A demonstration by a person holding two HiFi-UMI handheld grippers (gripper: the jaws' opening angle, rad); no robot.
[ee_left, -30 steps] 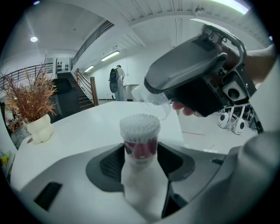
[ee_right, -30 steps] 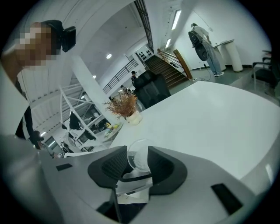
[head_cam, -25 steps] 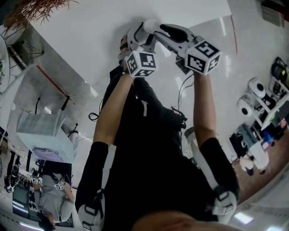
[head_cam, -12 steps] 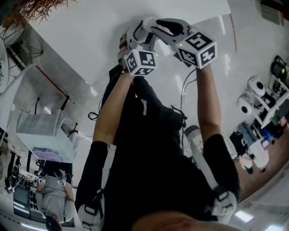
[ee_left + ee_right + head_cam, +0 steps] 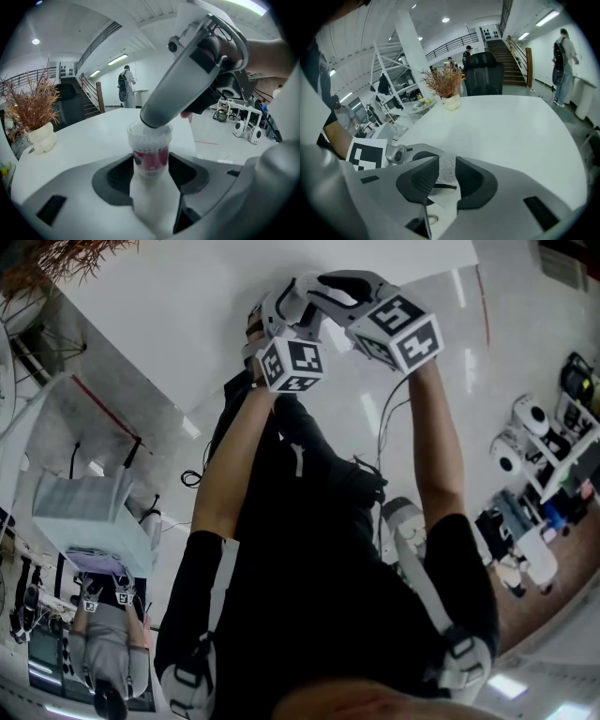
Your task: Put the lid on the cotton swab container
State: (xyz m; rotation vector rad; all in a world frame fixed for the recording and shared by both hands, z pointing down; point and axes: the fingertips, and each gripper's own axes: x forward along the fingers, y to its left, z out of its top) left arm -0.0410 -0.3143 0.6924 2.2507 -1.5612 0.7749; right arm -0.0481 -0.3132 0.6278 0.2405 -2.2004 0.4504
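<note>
In the left gripper view a clear cotton swab container (image 5: 150, 152) with a red label stands upright between the jaws, and my left gripper (image 5: 151, 164) is shut on it. My right gripper (image 5: 185, 86) comes down from the upper right, its tip right over the container's mouth. In the right gripper view a white dotted lid (image 5: 446, 169) sits between the pads; the jaws of my right gripper (image 5: 446, 174) have just been closing on it. In the head view both grippers meet over the white table (image 5: 178, 296), left gripper (image 5: 279, 310) under right gripper (image 5: 314, 285); the container is hidden there.
A white vase with dried twigs (image 5: 450, 99) stands at the table's far end, next to a black chair (image 5: 483, 75). The table edge (image 5: 412, 282) runs just right of the grippers, with glossy floor and small white robots (image 5: 525, 432) beyond. People stand in the background.
My right gripper has rolled and shifted a little left, so it now sits over the left gripper's tip. The left gripper has kept still.
</note>
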